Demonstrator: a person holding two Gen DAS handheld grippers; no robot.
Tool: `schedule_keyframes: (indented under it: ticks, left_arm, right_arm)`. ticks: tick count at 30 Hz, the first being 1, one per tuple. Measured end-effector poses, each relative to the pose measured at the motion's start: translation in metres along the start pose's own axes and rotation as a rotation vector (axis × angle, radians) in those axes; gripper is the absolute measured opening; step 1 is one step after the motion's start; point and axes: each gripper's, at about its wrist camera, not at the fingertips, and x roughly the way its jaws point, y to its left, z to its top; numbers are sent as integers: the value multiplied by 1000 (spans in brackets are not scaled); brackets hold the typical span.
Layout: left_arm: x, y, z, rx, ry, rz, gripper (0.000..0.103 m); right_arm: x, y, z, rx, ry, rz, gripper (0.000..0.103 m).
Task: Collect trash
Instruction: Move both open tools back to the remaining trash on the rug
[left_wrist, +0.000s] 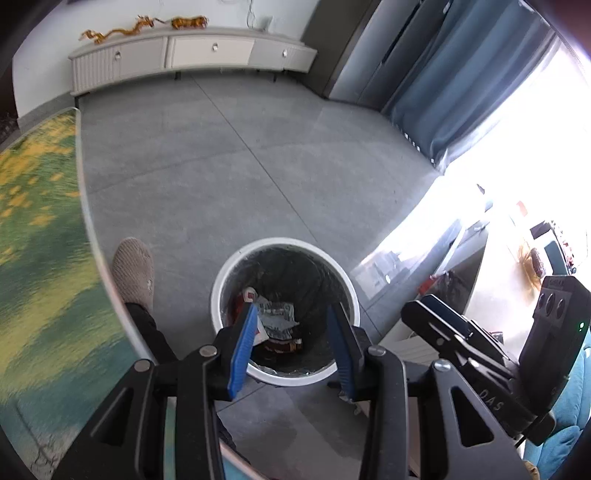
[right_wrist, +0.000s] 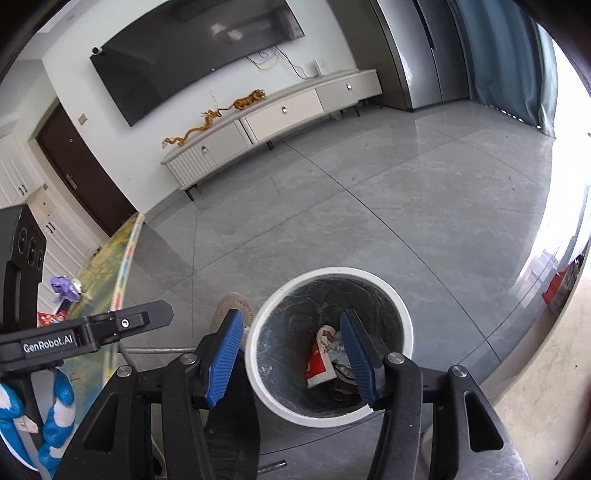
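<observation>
A round white trash bin (left_wrist: 221, 280) with a dark liner stands on the grey floor below both grippers; it also shows in the right wrist view (right_wrist: 369, 275). Crumpled wrappers (left_wrist: 277, 314) lie at its bottom, with a red and white packet (right_wrist: 319, 360) among them. My left gripper (left_wrist: 291, 317) is open and empty above the bin. My right gripper (right_wrist: 291, 325) is open and empty above the bin's near left rim. The right gripper's body (left_wrist: 480, 343) shows to the right in the left wrist view. A purple crumpled piece (right_wrist: 64, 290) and a red wrapper (right_wrist: 51, 317) lie on the table (right_wrist: 99, 266) at left.
A glass-topped table with a green and yellow pattern (left_wrist: 40, 240) lies to the left. A slippered foot (left_wrist: 133, 269) stands between table and bin. A white TV cabinet (right_wrist: 280, 114) stands along the far wall. Blue curtains (left_wrist: 450, 81) hang at the right.
</observation>
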Motion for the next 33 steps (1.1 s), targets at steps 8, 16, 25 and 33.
schedule_keyframes:
  ticks: [8, 16, 25, 33]
  left_arm:
    - [-48, 8, -21, 29, -75, 23, 38]
    - [-99, 31, -46, 38, -155, 95, 38]
    - [-163, 95, -78, -76, -258, 174, 38]
    - [-205, 171, -118, -238, -319, 243, 47]
  right_arm:
    - [-35, 31, 7, -46, -98, 4, 82]
    - [-67, 71, 14, -117, -200, 70, 103]
    - [-92, 115, 18, -185, -289, 161, 103]
    - [-81, 156, 13, -263, -235, 204, 103]
